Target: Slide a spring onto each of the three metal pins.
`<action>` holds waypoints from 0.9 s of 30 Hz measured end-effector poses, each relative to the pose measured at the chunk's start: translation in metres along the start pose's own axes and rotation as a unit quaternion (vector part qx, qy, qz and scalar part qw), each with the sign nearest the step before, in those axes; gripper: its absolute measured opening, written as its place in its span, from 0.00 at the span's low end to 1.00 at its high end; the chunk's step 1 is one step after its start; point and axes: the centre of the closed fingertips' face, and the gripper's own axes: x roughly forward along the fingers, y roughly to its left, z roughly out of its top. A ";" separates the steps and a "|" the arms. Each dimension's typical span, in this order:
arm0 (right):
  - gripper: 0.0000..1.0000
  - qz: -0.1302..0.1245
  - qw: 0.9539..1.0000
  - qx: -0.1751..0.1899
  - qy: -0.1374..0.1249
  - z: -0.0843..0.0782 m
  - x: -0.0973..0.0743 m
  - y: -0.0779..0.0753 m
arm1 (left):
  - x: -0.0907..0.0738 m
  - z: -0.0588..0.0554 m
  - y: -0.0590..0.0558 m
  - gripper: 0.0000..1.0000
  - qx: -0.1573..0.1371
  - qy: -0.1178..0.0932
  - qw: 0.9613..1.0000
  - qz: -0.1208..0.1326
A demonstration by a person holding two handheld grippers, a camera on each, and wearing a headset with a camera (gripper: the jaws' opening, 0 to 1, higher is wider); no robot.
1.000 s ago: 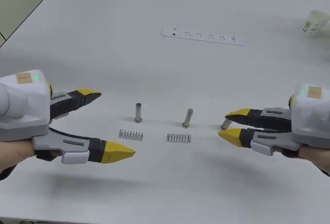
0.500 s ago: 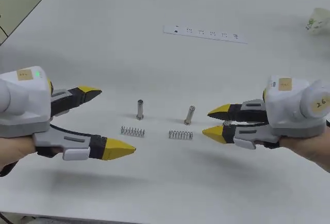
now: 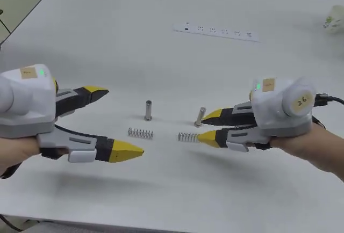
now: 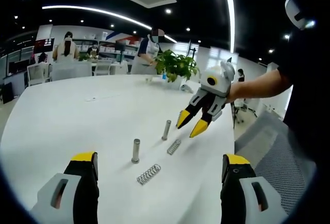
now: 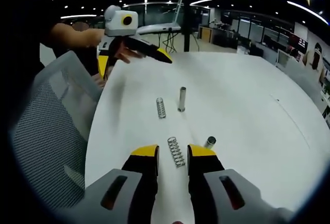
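We see two short grey cylindrical metal pins standing on end, well apart: the left pin [image 3: 148,110] and the right pin [image 3: 200,116]. Just nearer than each lies a small coiled silver wire spring on its side, the left spring [image 3: 140,133] and the right spring [image 3: 186,136]. Neither is on a pin.

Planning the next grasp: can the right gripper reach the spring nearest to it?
Probably yes: the spring lies flat, uncovered, just before the open fingers of the right gripper; a pin stands close beside.
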 end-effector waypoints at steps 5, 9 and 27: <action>0.19 0.002 1.000 0.002 0.014 -0.007 0.009 0.000 | 0.000 -0.001 0.000 0.98 -0.002 0.000 1.000 0.001; 0.18 0.002 1.000 0.003 0.018 -0.010 0.015 -0.001 | 0.000 -0.001 0.001 0.98 -0.002 0.001 1.000 0.001; 0.15 0.003 0.999 0.003 0.044 -0.025 0.026 -0.008 | -0.003 -0.004 0.002 0.97 -0.005 0.003 1.000 0.001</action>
